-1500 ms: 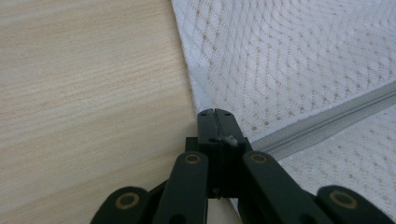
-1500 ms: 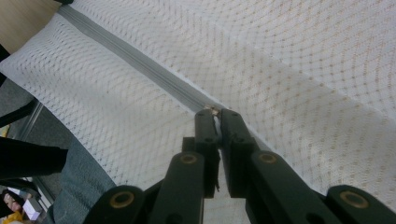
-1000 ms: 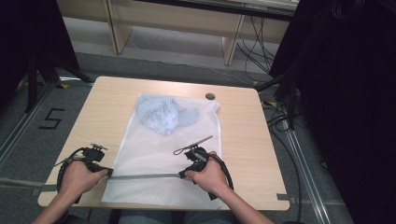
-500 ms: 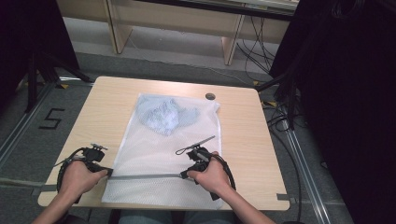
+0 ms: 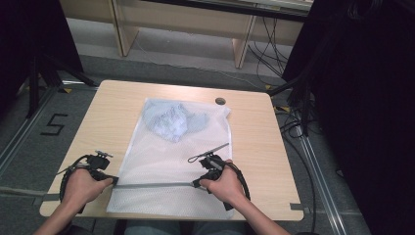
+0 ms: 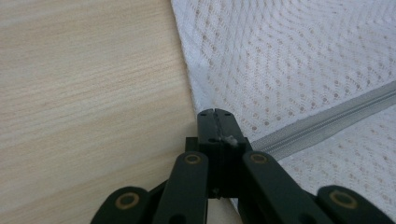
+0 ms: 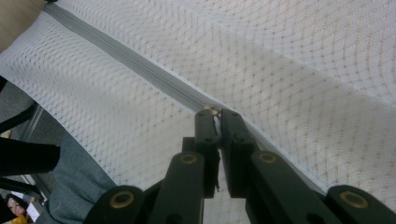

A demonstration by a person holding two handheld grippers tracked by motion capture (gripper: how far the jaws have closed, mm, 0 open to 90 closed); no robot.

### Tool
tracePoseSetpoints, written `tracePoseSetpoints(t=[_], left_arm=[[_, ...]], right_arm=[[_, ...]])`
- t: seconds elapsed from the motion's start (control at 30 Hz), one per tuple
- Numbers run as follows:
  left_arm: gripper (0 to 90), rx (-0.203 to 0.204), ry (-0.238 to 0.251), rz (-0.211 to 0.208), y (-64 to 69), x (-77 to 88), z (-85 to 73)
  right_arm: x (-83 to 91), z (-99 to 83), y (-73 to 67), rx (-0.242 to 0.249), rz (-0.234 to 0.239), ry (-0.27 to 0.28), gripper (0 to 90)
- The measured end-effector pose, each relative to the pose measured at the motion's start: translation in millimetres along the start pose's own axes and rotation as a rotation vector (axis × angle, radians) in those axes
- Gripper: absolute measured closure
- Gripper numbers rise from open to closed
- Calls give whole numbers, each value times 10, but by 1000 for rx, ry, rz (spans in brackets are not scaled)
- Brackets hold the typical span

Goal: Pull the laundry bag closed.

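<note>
— Pale wood is what we work on: a small table [image 5: 254,142] on a grey floor, with desk legs and loose cables behind it. Where does the mesh bag [image 5: 161,161] lie for us?

— Flat down the middle of the table, its near edge hanging just over the table's front. Our left gripper [image 5: 100,174] sits at the bag's left edge, our right gripper [image 5: 203,181] further along the same grey zipper [image 5: 151,185], which runs straight between the two.

— And the jaws?

— Both pairs are closed. In the left gripper view our left gripper [image 6: 215,122] pinches the corner of the mesh bag [image 6: 299,60] right where the zipper [image 6: 322,123] ends. In the right gripper view our right gripper [image 7: 215,114] is shut on the small metal zipper pull [image 7: 214,110], with the zipper [image 7: 121,58] stretching away to the upper left.

— What do we get from above that the close views lack?

— The bluish crumpled cloth [image 5: 171,120] inside the far end of the bag, well apart from both grippers, and a small dark round cap [image 5: 220,101] near the table's far edge. The close views give us the pinch points, which our hands partly cover from above.

— Anything in the way?

— Nothing lies on the zipper between the grippers. A black "5" [image 5: 54,125] marks the floor to the left.
</note>
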State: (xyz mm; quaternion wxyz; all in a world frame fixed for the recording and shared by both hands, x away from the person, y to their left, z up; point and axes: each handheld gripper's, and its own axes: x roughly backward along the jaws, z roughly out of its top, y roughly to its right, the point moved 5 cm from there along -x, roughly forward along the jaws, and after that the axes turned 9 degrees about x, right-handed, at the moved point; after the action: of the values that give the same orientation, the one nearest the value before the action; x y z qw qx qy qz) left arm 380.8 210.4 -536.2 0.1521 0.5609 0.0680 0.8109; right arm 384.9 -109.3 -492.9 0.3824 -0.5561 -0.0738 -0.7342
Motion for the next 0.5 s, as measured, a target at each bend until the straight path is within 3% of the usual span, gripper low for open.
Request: tracePoseSetpoints(t=[0.1,0.13,0.2,0.47,0.5], left_arm=[[898,0,2,-2,1,-2,1],[898,0,-1,-1,0,0,1],[898,0,2,1,1,-1,0],[898,0,4,2,6,-3,1],[898,0,4,3,7,-3,0]], right_arm=[[-11,-16,54,54,-18,8,869],[11,-13,31,13,-16,11,869],[24,-23,31,1,-11,1,869],[45,-48,86,10,-21,10,869],[46,-57,111,25,-39,9,869]])
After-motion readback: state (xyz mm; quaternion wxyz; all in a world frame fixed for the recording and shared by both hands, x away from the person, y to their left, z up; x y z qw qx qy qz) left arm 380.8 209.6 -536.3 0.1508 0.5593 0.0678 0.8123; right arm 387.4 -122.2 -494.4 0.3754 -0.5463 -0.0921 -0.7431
